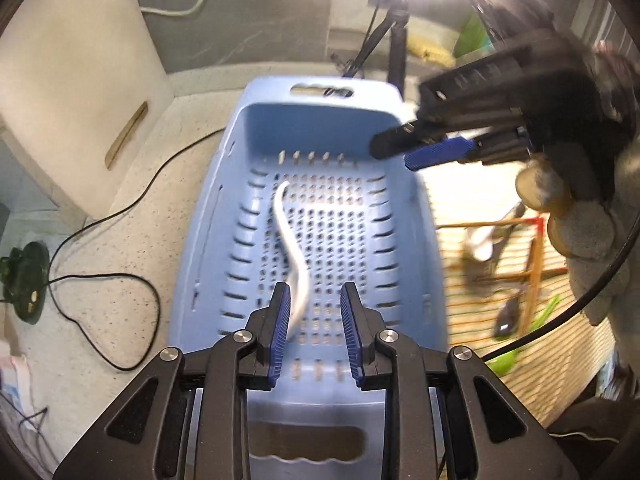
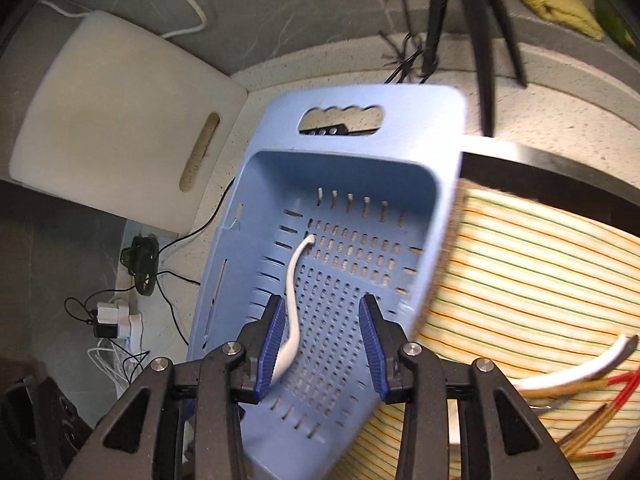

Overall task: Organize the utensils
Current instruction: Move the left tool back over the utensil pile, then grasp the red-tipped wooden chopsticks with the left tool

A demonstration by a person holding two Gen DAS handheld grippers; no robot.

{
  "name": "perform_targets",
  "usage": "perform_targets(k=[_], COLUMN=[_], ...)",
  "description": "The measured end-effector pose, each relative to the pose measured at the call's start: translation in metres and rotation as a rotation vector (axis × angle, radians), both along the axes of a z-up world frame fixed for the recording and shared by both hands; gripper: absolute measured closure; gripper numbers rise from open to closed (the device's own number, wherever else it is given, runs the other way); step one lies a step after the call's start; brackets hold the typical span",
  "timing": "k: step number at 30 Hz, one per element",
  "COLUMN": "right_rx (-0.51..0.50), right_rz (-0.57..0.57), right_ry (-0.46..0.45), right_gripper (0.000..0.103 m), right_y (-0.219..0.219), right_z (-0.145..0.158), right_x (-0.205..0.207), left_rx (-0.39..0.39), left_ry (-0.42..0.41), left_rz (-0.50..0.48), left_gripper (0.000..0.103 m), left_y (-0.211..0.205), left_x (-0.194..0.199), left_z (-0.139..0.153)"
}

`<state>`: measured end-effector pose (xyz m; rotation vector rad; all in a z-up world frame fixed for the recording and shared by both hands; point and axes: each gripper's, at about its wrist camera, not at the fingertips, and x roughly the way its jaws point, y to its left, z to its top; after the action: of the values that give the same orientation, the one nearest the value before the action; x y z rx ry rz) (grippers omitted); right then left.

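A light blue perforated basket [image 1: 260, 92] stands on the speckled counter and fills the middle of both wrist views. One white curved utensil [image 1: 286, 232] lies lengthwise on its floor. My left gripper [image 1: 316, 316] hovers over the basket's near end, open; the utensil's blurred end shows between its pads without being pressed. My right gripper [image 2: 322, 332] is also open above the basket [image 2: 420, 108], with the white utensil [image 2: 292, 280] passing beside its left pad. In the left wrist view the right gripper [image 1: 394, 154] hangs at the basket's right rim.
To the right, a striped cloth [image 2: 520, 264] carries several more utensils [image 2: 568, 372], some red- and wooden-handled. A white cutting board [image 2: 112, 128] leans at the back left. Black cables [image 1: 120, 276], a plug adapter [image 2: 116, 320] and tripod legs [image 2: 480, 40] surround the basket.
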<state>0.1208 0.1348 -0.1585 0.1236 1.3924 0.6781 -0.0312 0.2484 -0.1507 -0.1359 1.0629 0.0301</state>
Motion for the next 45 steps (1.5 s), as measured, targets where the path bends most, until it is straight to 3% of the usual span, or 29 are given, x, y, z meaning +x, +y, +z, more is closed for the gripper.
perform_targets(k=[4,9,12,18,24,27,30,36,45], right_rx=[0.011,0.010,0.057,0.066,-0.006,0.012,0.029,0.068,0.063], right_rz=[-0.016,-0.074,-0.167,-0.302,-0.361,-0.381,-0.399,-0.421,-0.433], right_ry=[-0.091,-0.206,-0.225,-0.251,-0.183,-0.108,-0.071,-0.003,0.074], right_gripper=[0.065,0.058,0.055,0.054,0.054,0.054,0.055,0.069,0.079], right_y=[-0.040,-0.103,-0.150,-0.223,-0.266,-0.278,-0.283,-0.286,-0.276], right_z=[0.026,0.050,0.055,0.050,0.024,0.009,-0.001,-0.015,-0.035], right_x=[-0.008,-0.017,-0.020,-0.033,-0.046,-0.050,-0.053,-0.054,-0.046], left_rx=[-0.075,-0.083,-0.099,-0.118,-0.092,-0.074,-0.069,-0.066,-0.040], left_ry=[-0.080,-0.181,-0.172,-0.071,-0.002,0.008,0.031,0.071,0.139], left_rz=[-0.012,-0.059,-0.077,-0.101,-0.190,-0.270,-0.339,-0.430,-0.512], left_gripper=[0.078,0.059,0.057,0.056,0.056,0.057,0.063,0.080,0.086], left_y=[-0.012,-0.037,-0.053,-0.089,-0.133,-0.153,-0.168,-0.183,-0.199], left_x=[-0.009,-0.021,-0.021,-0.011,0.001,0.008,0.018,0.036,0.054], left_z=[0.014,0.029,0.031,0.019,0.007,0.002,-0.001,-0.009,-0.025])
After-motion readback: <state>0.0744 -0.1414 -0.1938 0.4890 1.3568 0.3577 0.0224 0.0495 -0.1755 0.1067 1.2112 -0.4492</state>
